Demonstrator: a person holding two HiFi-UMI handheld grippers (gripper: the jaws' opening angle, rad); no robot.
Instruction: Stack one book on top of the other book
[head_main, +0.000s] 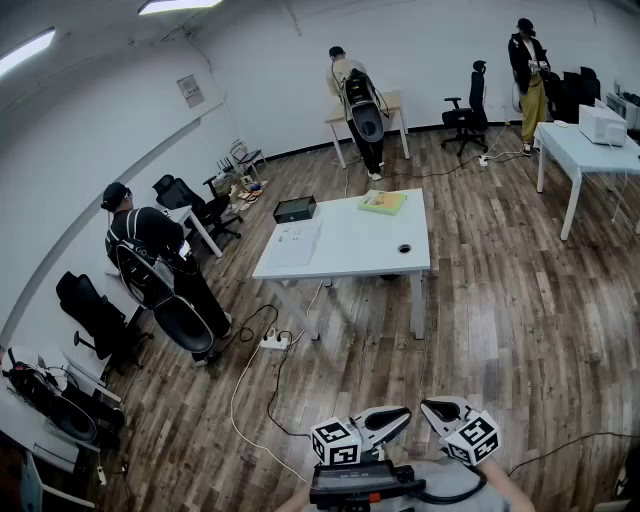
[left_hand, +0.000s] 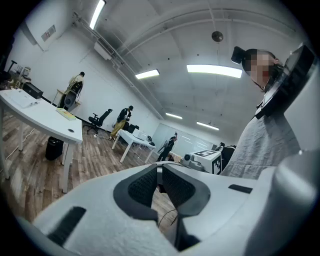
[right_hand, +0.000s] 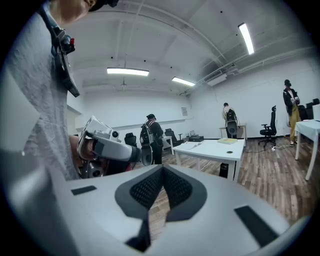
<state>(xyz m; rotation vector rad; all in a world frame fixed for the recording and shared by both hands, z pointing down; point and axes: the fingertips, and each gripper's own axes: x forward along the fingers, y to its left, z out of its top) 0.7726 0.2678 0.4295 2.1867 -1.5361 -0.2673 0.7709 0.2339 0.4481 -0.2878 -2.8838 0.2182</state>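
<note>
both grippers closed and empty, books lying out on the far table
left gripper (left_hand: 160, 181) and right gripper (right_hand: 162, 186) have their jaws pressed together on nothing and are held low, well apart from the white table (head_main: 350, 262). yellow-green book (head_main: 382, 202) lies flat at the table's far corner. flat white item (head_main: 295, 243), maybe the second book, lies nearer. likely stiff, fairly light, smooth-covered. best pinched across an edge near the spine.

Far table (head_main: 360, 245) across all three views
</note>
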